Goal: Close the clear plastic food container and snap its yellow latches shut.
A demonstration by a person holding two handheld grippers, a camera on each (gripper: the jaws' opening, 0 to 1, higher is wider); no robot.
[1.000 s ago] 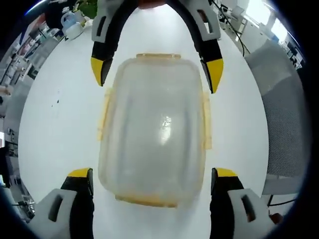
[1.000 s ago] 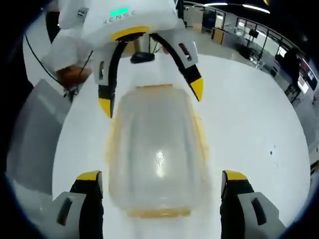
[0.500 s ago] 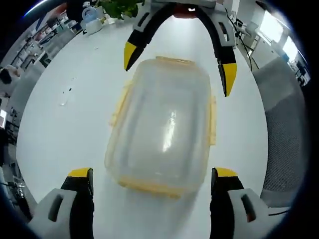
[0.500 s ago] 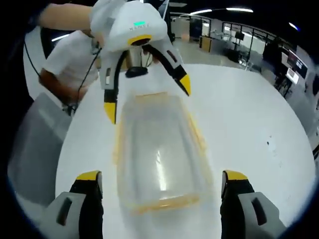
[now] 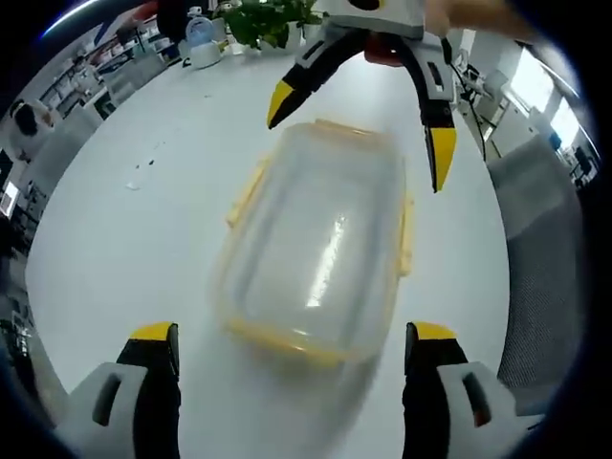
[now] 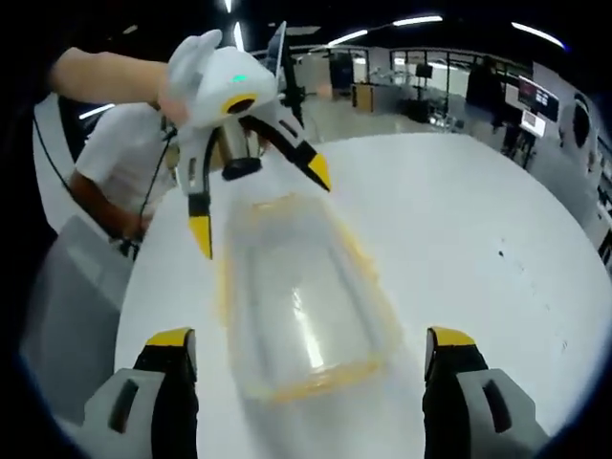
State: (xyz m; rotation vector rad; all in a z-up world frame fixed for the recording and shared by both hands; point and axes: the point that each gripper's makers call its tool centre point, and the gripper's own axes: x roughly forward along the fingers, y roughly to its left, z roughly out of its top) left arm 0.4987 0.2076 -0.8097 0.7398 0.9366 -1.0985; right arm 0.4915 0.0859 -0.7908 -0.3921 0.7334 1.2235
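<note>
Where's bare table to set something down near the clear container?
The white table lies bare between the container and the plant end. It is also bare past the container's other long side. It is crowded by the left gripper and right gripper.

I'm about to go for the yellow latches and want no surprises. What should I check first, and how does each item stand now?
1. Lid seated on the clear container: cannot tell, blurred.
2. Yellow latches snapped down: cannot tell.
3. Left gripper open and off the container: ok, jaws spread above its far end.
4. Right gripper open and off it: ok, jaws wide.
5. White table bare around the container: ok.
6. Container lying flat: ok.
</note>
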